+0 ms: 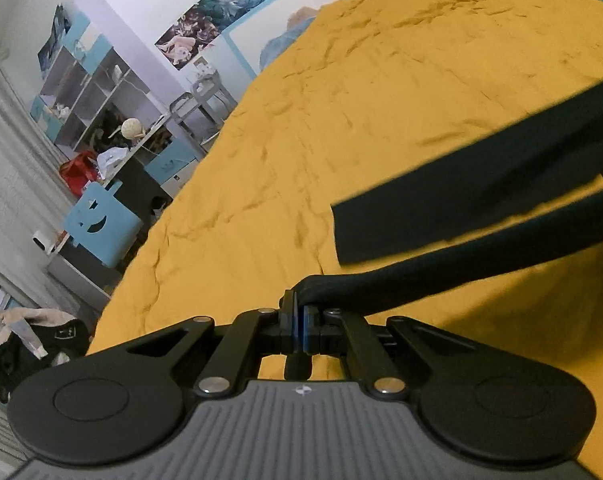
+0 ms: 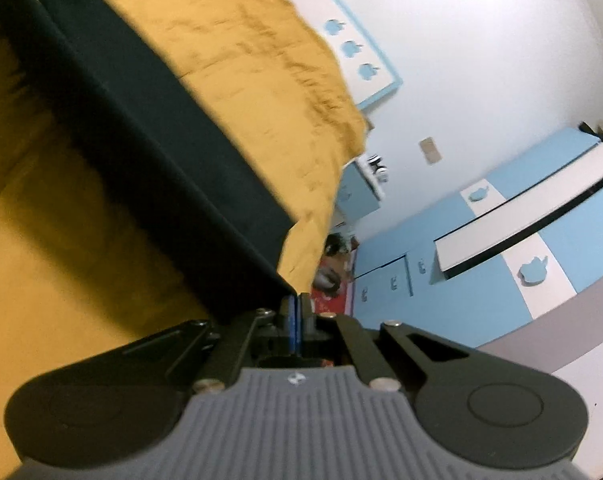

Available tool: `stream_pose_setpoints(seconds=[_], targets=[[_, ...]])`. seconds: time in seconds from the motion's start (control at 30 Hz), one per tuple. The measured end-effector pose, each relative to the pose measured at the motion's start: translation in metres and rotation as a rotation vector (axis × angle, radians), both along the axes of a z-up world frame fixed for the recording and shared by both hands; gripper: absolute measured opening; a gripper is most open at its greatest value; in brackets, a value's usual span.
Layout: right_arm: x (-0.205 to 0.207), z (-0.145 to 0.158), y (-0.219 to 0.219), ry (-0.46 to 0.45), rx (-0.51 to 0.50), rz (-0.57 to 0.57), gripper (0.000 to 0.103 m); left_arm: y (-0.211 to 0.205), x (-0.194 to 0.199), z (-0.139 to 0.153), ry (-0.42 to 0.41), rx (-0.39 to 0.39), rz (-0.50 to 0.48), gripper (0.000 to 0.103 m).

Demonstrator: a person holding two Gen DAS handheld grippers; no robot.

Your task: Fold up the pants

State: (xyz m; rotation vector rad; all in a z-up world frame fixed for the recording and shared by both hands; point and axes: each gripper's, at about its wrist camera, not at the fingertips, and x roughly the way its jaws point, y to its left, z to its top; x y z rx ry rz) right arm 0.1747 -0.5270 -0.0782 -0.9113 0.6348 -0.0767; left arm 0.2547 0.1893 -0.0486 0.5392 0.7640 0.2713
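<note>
Dark pants (image 1: 481, 196) hang lifted above a yellow bedspread (image 1: 361, 80). In the left wrist view my left gripper (image 1: 300, 312) is shut on an edge of the pants, and the cloth stretches from the pads up to the right. One flat leg end sticks out above it. In the right wrist view my right gripper (image 2: 297, 304) is shut on a corner of the pants (image 2: 141, 120), which run as a taut dark band up to the left over the bedspread (image 2: 261, 60).
A shelf unit (image 1: 101, 96) and a blue chair (image 1: 101, 224) stand left of the bed, with a clothes heap (image 1: 29, 340) on the floor. Blue and white cabinets (image 2: 501, 248) and a small bedside unit (image 2: 361, 188) stand right of the bed.
</note>
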Motion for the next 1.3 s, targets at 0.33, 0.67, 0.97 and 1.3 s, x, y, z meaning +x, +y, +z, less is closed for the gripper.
stream_pose_setpoints(seconds=[0.33, 0.67, 0.97, 1.3], targets=[[0.172, 0.029, 0.013, -0.043, 0.037, -0.026, 0.000, 0.003, 0.121, -0.005, 0.089, -0.010, 0.092, 0.002], [0.307, -0.056, 0.020, 0.091, 0.055, -0.108, 0.000, -0.007, 0.199, -0.079, 0.223, 0.059, 0.106, 0.002], [0.338, -0.106, 0.024, 0.130, 0.064, -0.142, 0.000, -0.005, 0.202, -0.098, 0.216, 0.010, 0.093, 0.004], [0.318, -0.084, 0.008, 0.091, 0.205, -0.249, 0.054, 0.049, 0.164, -0.042, 0.065, -0.300, 0.262, 0.049]])
